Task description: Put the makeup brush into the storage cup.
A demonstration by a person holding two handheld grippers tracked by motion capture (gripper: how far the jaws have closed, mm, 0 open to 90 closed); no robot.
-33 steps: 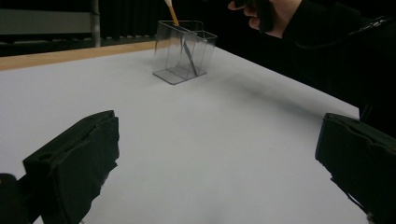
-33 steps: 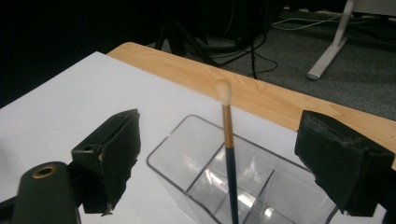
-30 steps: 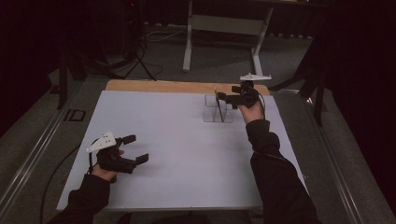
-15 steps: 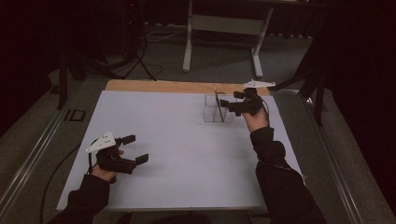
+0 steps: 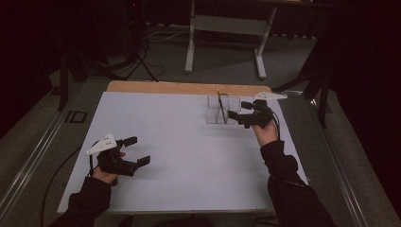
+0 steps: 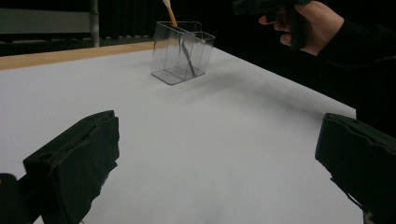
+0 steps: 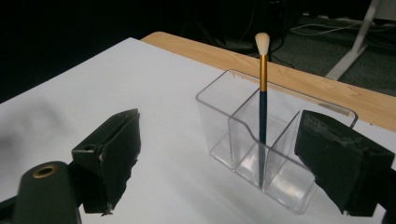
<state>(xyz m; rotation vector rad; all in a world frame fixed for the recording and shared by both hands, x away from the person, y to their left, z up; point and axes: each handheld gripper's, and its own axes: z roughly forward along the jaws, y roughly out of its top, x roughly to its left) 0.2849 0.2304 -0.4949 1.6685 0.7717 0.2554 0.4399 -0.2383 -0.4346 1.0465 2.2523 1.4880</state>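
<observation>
A makeup brush point(image 7: 262, 93) stands upright in a clear organizer point(image 7: 275, 154), dead ahead between the right gripper point(image 5: 240, 113)'s wide-open jaws; the left gripper point(image 5: 135, 151), also wide, rests well apart.

- Looks like a lab or a studio room set up for filming, not a home.
- Very dark all around, with black curtains point(image 5: 369, 71) at the back and side.
- One white table top point(image 5: 179, 142) on a wooden board point(image 5: 184, 87), lit up in the middle.
- Grey carpet floor point(image 5: 227, 61) with loose cables point(image 5: 161, 35) lying on it.
- Black stand legs point(image 5: 142, 66) like a tripod at the back left.
- Metal legs of another desk point(image 5: 227, 23) behind.
- Long metal rails point(image 5: 33, 156) along both sides of the table.
</observation>
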